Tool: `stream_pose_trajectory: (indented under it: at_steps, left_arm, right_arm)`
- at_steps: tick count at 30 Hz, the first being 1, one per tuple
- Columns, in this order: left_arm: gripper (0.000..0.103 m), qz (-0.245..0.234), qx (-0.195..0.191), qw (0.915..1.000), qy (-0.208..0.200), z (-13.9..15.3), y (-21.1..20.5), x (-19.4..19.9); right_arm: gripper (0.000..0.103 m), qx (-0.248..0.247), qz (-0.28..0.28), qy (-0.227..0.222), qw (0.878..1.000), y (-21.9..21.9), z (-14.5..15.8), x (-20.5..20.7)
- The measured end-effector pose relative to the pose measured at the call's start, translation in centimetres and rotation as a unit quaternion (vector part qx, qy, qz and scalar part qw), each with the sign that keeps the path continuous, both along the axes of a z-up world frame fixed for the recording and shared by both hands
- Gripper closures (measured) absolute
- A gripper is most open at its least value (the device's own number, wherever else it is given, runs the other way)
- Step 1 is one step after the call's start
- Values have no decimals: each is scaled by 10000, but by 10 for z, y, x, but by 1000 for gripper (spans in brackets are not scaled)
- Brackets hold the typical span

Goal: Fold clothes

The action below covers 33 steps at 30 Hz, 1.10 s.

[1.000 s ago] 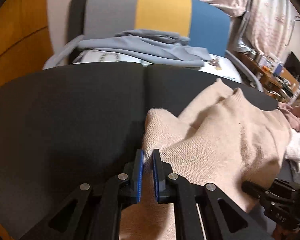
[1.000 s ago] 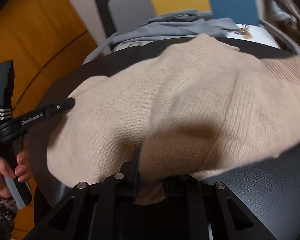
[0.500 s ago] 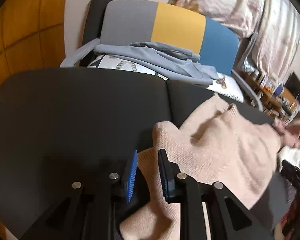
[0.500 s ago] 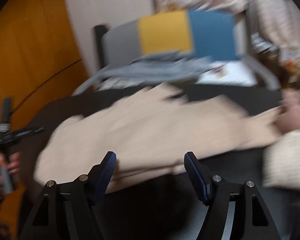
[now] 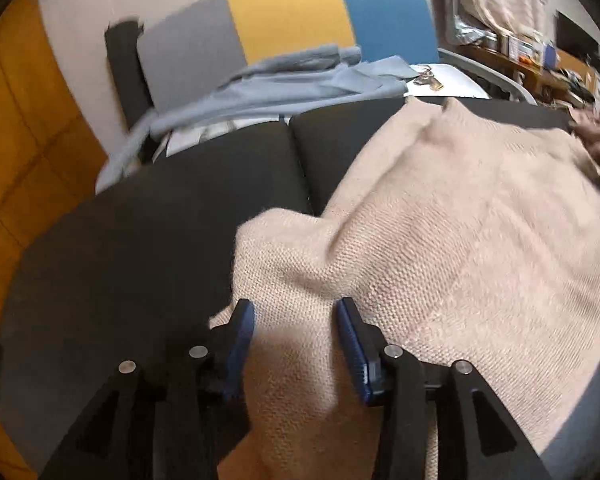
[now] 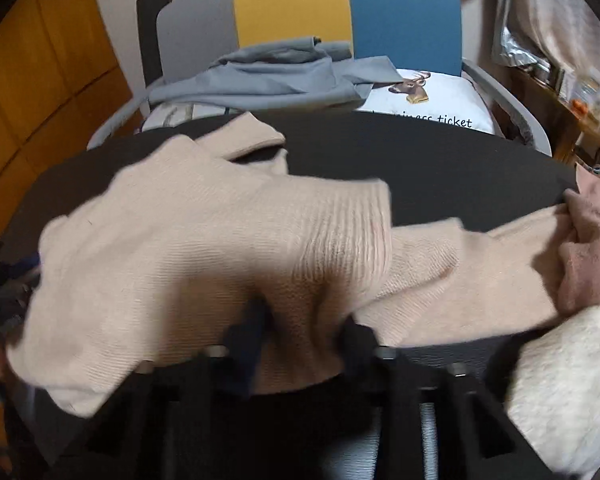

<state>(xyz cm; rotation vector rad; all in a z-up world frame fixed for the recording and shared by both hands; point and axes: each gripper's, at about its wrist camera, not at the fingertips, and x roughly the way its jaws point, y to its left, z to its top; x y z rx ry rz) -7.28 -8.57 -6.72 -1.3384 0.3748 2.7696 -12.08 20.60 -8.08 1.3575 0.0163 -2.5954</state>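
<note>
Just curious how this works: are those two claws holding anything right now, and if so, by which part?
Nothing is held. Both the left claw and the right claw are open, with the beige sweater lying loose between their fingers on the black table.

One beige sweater (image 5: 439, 232) lies on the one black table (image 5: 140, 240). One grey garment (image 6: 276, 76) sits on one chair (image 6: 300, 8). One pink garment (image 6: 591, 248) and one white fluffy garment (image 6: 559, 384) lie at the right.
</note>
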Motion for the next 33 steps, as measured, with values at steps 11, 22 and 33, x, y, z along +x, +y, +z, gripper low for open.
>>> stream_pose_trajectory:
  at_steps: [11,22,33]
  left_arm:
    - [101,575,808,9950,154,35,-82,25]
    - [100,786,1029,9909,373,35,-129,72]
    - [74,-122,676,9976,106,39,-73,26]
  right_arm:
    - [89,-214,735,707,9946,-98,59,25]
    - [89,-879,1927,217,9771,-222,41,42]
    - [89,-2025,1374,98,9696,-127,60,68]
